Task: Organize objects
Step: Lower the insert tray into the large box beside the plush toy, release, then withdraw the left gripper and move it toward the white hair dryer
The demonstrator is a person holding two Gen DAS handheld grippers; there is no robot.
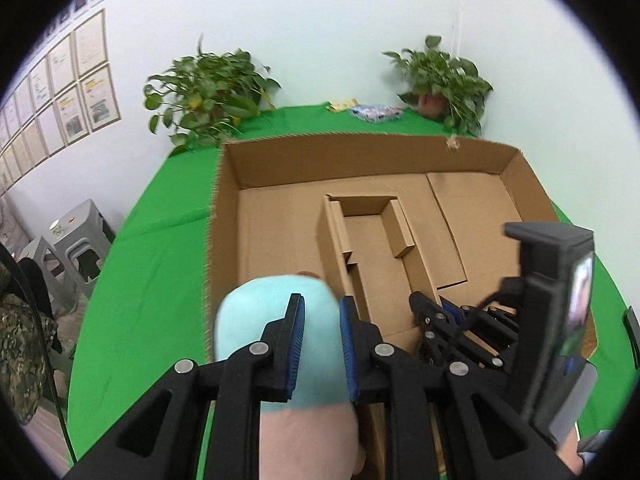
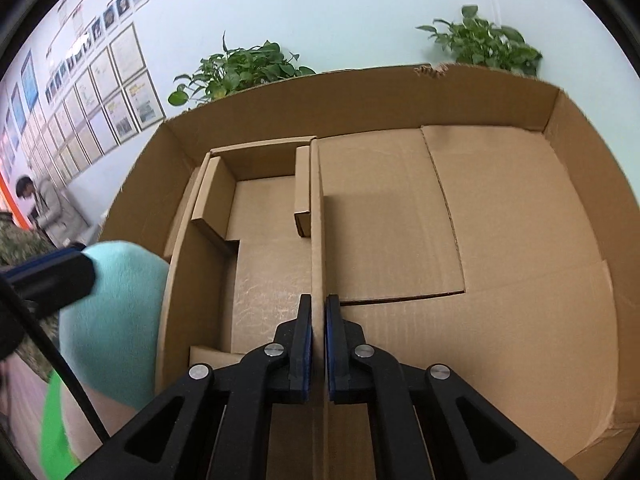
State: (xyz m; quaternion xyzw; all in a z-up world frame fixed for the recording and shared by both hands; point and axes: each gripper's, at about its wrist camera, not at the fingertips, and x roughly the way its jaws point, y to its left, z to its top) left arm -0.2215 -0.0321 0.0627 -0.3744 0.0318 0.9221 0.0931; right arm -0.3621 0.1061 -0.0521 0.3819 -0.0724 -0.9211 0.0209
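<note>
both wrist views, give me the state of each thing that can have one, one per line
left gripper: shut on the plush toy
plush toy: held above the big box's left wall
right gripper: shut on the small box's right wall
small box: open, empty, inside the big box
big box: open, on the green cloth

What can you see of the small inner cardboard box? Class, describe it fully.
The small inner cardboard box is plain brown corrugated card, open-topped and empty, with short flaps folded in at its corners. It sits on the floor of the large cardboard box, left of centre. The right gripper is shut on its right wall.
</note>
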